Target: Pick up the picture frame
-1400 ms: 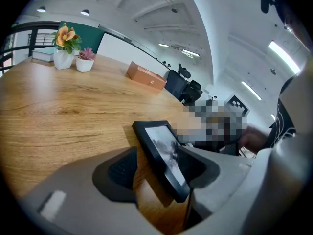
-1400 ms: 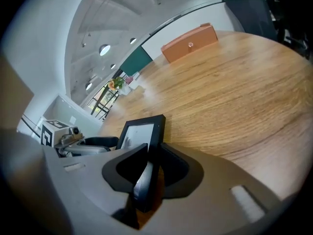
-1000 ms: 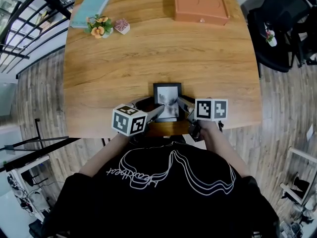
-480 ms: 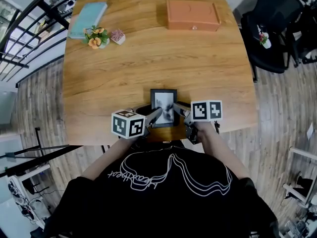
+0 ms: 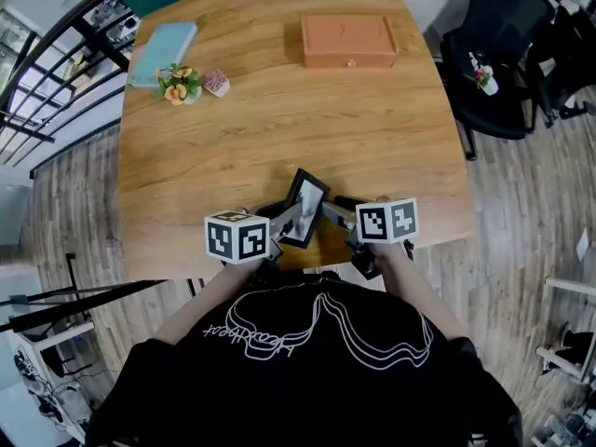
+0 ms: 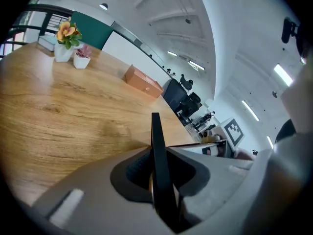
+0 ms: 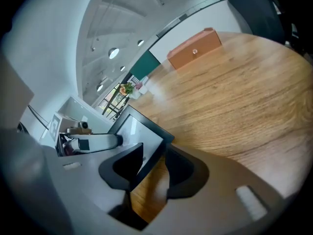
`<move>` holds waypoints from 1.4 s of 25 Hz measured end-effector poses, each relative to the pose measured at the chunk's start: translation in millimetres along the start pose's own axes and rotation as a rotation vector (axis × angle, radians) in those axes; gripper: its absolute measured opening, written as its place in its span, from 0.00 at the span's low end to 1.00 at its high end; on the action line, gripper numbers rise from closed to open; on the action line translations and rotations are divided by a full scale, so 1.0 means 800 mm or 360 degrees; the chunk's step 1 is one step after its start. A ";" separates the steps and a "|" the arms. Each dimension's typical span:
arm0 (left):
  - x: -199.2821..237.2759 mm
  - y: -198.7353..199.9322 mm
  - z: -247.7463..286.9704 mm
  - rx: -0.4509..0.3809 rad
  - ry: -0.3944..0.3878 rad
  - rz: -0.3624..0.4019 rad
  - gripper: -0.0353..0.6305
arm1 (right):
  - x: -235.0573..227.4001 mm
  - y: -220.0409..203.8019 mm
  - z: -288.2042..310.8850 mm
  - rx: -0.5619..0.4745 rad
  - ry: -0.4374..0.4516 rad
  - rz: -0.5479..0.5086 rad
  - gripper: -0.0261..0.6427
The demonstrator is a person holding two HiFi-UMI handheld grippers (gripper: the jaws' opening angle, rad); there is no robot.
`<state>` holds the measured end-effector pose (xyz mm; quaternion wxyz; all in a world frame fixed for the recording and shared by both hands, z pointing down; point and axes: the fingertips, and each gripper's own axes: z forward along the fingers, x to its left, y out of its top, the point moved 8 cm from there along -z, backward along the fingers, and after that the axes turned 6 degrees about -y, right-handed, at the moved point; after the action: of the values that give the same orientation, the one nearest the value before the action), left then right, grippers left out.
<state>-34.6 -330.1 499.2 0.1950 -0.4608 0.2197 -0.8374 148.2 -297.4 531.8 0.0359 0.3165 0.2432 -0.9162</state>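
Black picture frame (image 5: 305, 205) tipped up on a slant over the near edge of the wooden table (image 5: 279, 110), one side pinched tight in the left gripper (image 5: 290, 220). Right gripper (image 5: 327, 214) with jaws just opened, the frame's opposite edge loose between them, pads not pressing. Best handled by holding the left squeeze firm, drawing the right clear without knocking the frame, and lifting slowly to avoid a swing.

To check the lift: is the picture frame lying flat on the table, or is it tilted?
Tilted: the picture frame sits slanted, with one edge clamped in the left gripper.
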 end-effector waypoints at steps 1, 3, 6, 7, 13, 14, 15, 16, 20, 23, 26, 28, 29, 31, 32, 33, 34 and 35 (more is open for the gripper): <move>-0.005 0.001 -0.001 -0.0011 0.0001 0.0006 0.16 | 0.004 0.002 -0.008 -0.0041 0.0025 -0.0020 0.29; -0.014 0.003 -0.005 -0.0043 -0.0003 0.0007 0.16 | 0.011 0.006 -0.023 -0.0135 0.0113 -0.0010 0.28; -0.033 0.009 -0.015 -0.0109 -0.0001 0.0034 0.16 | 0.021 0.011 -0.051 -0.0231 0.0201 -0.0027 0.26; -0.039 0.012 -0.019 -0.0133 0.0001 0.0049 0.16 | 0.024 0.012 -0.061 -0.0257 0.0215 -0.0061 0.24; -0.079 0.021 -0.047 -0.0281 0.0036 0.0132 0.16 | 0.050 0.015 -0.119 -0.0393 0.0337 -0.0222 0.08; -0.087 0.022 -0.052 -0.0307 0.0037 0.0150 0.16 | 0.053 0.015 -0.127 -0.0406 0.0342 -0.0242 0.08; -0.095 0.023 -0.056 -0.0333 0.0034 0.0169 0.16 | 0.056 0.015 -0.136 -0.0422 0.0351 -0.0262 0.08; -0.104 0.025 -0.060 -0.0360 0.0026 0.0186 0.16 | 0.058 0.015 -0.145 -0.0443 0.0367 -0.0280 0.08; -0.138 0.030 -0.072 -0.0461 -0.0019 0.0250 0.16 | 0.070 0.013 -0.180 -0.0544 0.0441 -0.0369 0.08; -0.158 0.032 -0.082 -0.0516 -0.0026 0.0314 0.16 | 0.083 0.011 -0.202 -0.0598 0.0521 -0.0499 0.08; -0.173 0.032 -0.088 -0.0554 -0.0034 0.0361 0.16 | 0.095 0.006 -0.219 -0.0645 0.0608 -0.0608 0.08; -0.181 0.032 -0.090 -0.0571 -0.0046 0.0374 0.16 | 0.097 0.004 -0.225 -0.0669 0.0606 -0.0645 0.07; -0.184 0.032 -0.091 -0.0577 -0.0052 0.0379 0.16 | 0.097 0.003 -0.227 -0.0675 0.0594 -0.0650 0.07; -0.189 0.033 -0.092 -0.0585 -0.0060 0.0386 0.15 | 0.093 0.001 -0.228 -0.0674 0.0574 -0.0645 0.07; -0.191 0.032 -0.091 -0.0588 -0.0063 0.0385 0.15 | 0.090 0.000 -0.228 -0.0673 0.0569 -0.0638 0.08; -0.192 0.033 -0.091 -0.0588 -0.0066 0.0384 0.15 | 0.089 0.000 -0.228 -0.0675 0.0568 -0.0633 0.07; -0.194 0.033 -0.090 -0.0588 -0.0070 0.0384 0.15 | 0.088 0.000 -0.229 -0.0681 0.0570 -0.0628 0.07; -0.195 0.034 -0.088 -0.0586 -0.0074 0.0386 0.15 | 0.087 0.000 -0.230 -0.0692 0.0573 -0.0625 0.07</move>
<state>-14.0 -256.7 343.4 0.2119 -0.4780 0.4183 -0.7427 196.3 -205.2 364.8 -0.1180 0.4052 0.4914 -0.7619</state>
